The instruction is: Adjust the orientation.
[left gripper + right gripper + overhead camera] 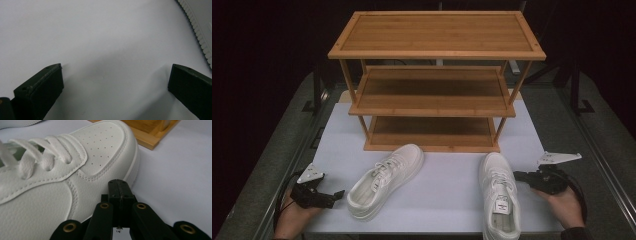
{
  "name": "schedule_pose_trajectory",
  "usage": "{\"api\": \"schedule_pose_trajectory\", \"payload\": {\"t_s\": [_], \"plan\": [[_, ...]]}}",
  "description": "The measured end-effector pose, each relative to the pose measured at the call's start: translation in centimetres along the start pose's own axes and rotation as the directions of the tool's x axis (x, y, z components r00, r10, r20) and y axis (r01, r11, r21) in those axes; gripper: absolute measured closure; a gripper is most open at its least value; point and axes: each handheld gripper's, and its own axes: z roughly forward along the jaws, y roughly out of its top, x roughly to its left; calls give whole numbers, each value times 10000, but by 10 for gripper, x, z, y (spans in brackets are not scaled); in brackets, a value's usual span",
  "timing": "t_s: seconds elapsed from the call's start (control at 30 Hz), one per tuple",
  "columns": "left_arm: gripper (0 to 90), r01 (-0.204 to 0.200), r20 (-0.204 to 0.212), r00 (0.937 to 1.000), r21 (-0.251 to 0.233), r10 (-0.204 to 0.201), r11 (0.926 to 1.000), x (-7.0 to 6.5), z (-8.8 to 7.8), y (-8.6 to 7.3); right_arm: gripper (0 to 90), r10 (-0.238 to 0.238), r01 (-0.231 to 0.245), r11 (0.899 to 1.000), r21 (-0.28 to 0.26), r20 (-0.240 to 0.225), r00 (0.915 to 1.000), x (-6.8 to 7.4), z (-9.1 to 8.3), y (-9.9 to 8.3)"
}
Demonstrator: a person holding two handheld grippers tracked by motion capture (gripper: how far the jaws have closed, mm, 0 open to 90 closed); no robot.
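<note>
**Right claw nudging sneaker toward rack**

Right gripper (119, 185), jaws pressed together and empty, is touching the right sneaker (499, 192) at its outer side. Judging: keep pushing low on the sole, steady, toward the bamboo shoe rack (437, 80) ahead. Sneaker is looking white, laced, perforated toe. Left gripper (115, 80) is resting spread, left sneaker (384, 180) just beside.

In the high view the right shoe (500, 197) runs off the bottom edge, its heel cut away, and both forearms are cropped there too. The rack's (437, 82) top shelf hides the back of the middle one. In the left gripper view the other shoe (200, 27) shows as a ribbed sole edge, cropped at the corner.
</note>
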Motion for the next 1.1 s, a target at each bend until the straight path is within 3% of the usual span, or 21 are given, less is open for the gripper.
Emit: {"api": "schedule_pose_trajectory", "payload": {"t_s": [0.87, 1.0, 1.03, 1.1], "plan": [[0, 13, 10, 10000, 9, -13, 10000, 0, 0, 0, 899, -812, 859, 9949, 523, -858, 9930, 25, 57, 50], [0, 8, 9, 10000, 2, -8, 10000, 0, 0, 0, 880, -740, 788, 9956, 499, -902, 9932, 25, 55, 50], [0, 5, 10, 10000, 3, -5, 10000, 0, 0, 0, 822, -582, 599, 9980, 177, -843, 9947, 24, 44, 49], [0, 11, 8, 10000, -1, -11, 10000, 0, 0, 0, 801, -491, 498, 9987, 57, -864, 9951, 24, 39, 49]]}}
